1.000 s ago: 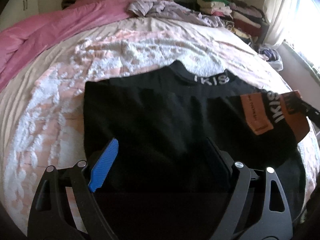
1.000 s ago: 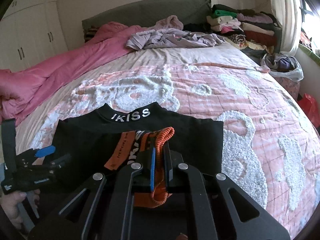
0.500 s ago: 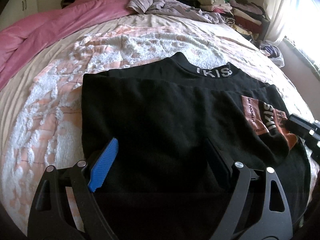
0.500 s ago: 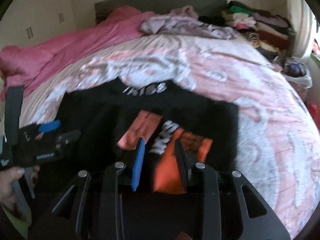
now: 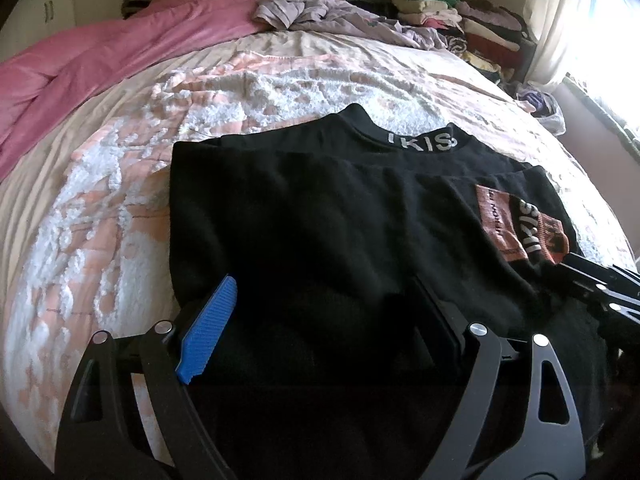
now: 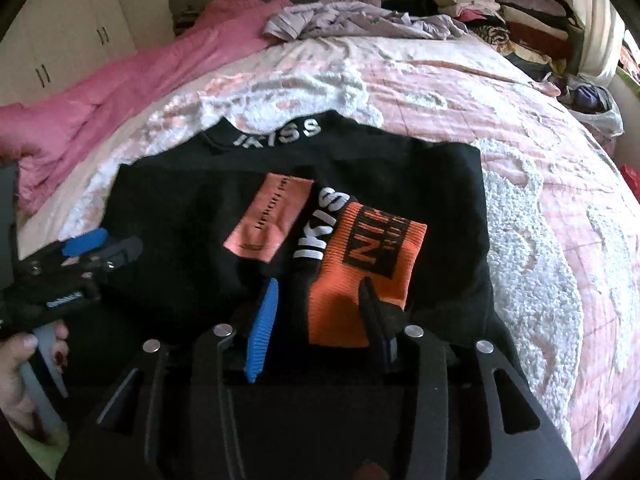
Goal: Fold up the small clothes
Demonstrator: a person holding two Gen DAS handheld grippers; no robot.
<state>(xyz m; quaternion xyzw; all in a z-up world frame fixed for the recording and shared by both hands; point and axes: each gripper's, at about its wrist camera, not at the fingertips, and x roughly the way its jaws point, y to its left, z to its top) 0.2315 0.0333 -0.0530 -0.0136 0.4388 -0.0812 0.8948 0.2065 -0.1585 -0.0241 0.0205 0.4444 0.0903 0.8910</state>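
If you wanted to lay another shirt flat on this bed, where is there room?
Bare pink-and-white fluffy bedspread lies right of the black folded sweatshirt, and more left of it, below the pink duvet. A bare strip runs between its collar and the crumpled lilac garment. The headboard end, with the stacked folded clothes, is crowded.

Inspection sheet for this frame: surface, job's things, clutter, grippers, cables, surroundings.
Surface: bed with a pink and white textured blanket.
Job's things: black garment lying flat, IKISS collar at the far edge; its orange cuff folded in onto the body.
Clutter: pink duvet along the left side; crumpled lilac clothes near the headboard.
Grippers: left gripper open over the garment's near edge; right gripper open, fingers either side of the orange cuff.
Cables: nothing seen.
Surroundings: stacked clothes pile at right, white wardrobe at left, bright window.
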